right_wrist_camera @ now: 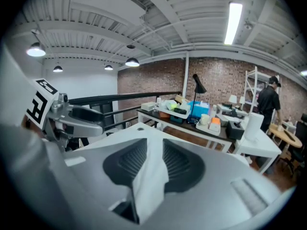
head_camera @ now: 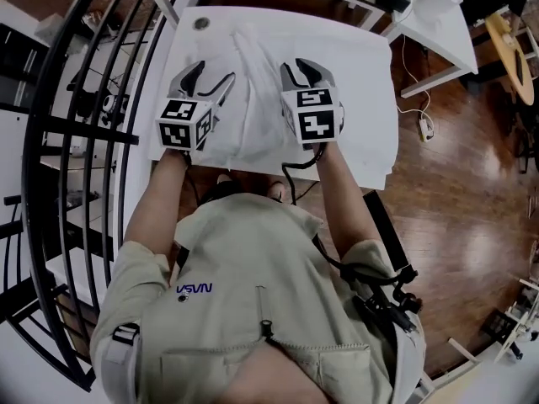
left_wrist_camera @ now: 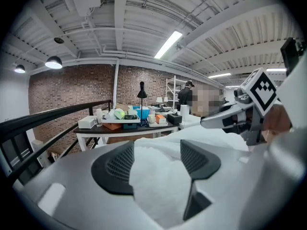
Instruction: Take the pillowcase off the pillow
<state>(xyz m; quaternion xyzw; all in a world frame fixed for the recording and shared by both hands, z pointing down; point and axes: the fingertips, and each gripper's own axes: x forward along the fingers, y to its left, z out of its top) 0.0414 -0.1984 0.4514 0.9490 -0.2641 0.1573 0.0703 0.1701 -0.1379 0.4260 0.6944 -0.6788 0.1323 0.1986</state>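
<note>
The white pillow in its white pillowcase (head_camera: 253, 99) lies crumpled on the white table (head_camera: 362, 99) between my two grippers. My left gripper (head_camera: 212, 78) is at its left side, jaws spread wide. In the left gripper view, a thick bulge of the white fabric (left_wrist_camera: 158, 186) sits loosely between the left gripper's (left_wrist_camera: 158, 155) pads. My right gripper (head_camera: 303, 67) is at the pillow's right side. In the right gripper view, the right gripper (right_wrist_camera: 154, 159) is shut on a thin fold of pillowcase (right_wrist_camera: 151, 181), which hangs down between the ribbed pads. Both grippers are raised a little off the table.
A black metal railing (head_camera: 76, 141) curves along the table's left side. The tabletop has a round cable hole (head_camera: 200, 23) at its far left. Beyond it stand a cluttered table (left_wrist_camera: 124, 123) and another white table (head_camera: 438, 15). A person (right_wrist_camera: 267, 102) stands far off.
</note>
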